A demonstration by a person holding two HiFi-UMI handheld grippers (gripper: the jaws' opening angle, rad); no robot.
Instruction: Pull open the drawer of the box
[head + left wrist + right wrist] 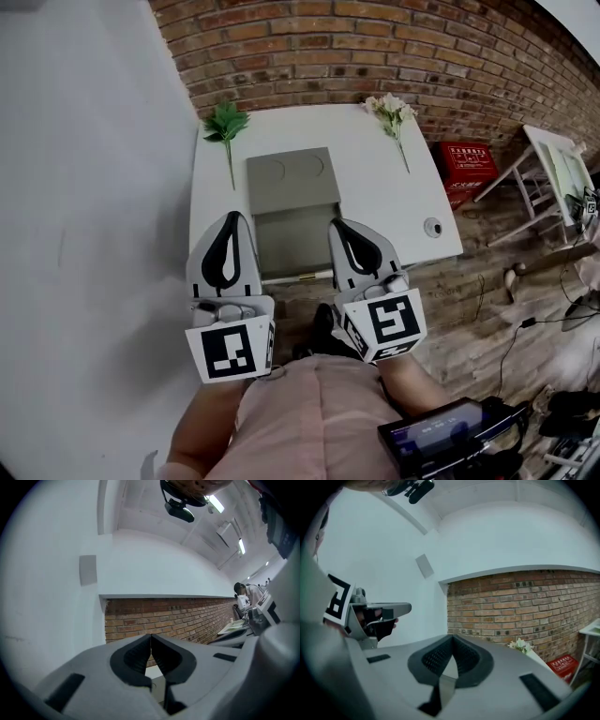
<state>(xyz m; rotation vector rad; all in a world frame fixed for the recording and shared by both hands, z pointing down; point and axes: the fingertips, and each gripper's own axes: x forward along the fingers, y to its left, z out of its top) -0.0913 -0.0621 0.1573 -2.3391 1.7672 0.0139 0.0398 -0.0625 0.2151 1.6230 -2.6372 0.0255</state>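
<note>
Left gripper (234, 218) and right gripper (336, 225), jaws together and empty, flank the grey box's (292, 176) open drawer (292, 242).

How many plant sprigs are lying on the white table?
2: a green leafy sprig at the back left, a white-flowered sprig at the back right, flanking the grey box.
</note>
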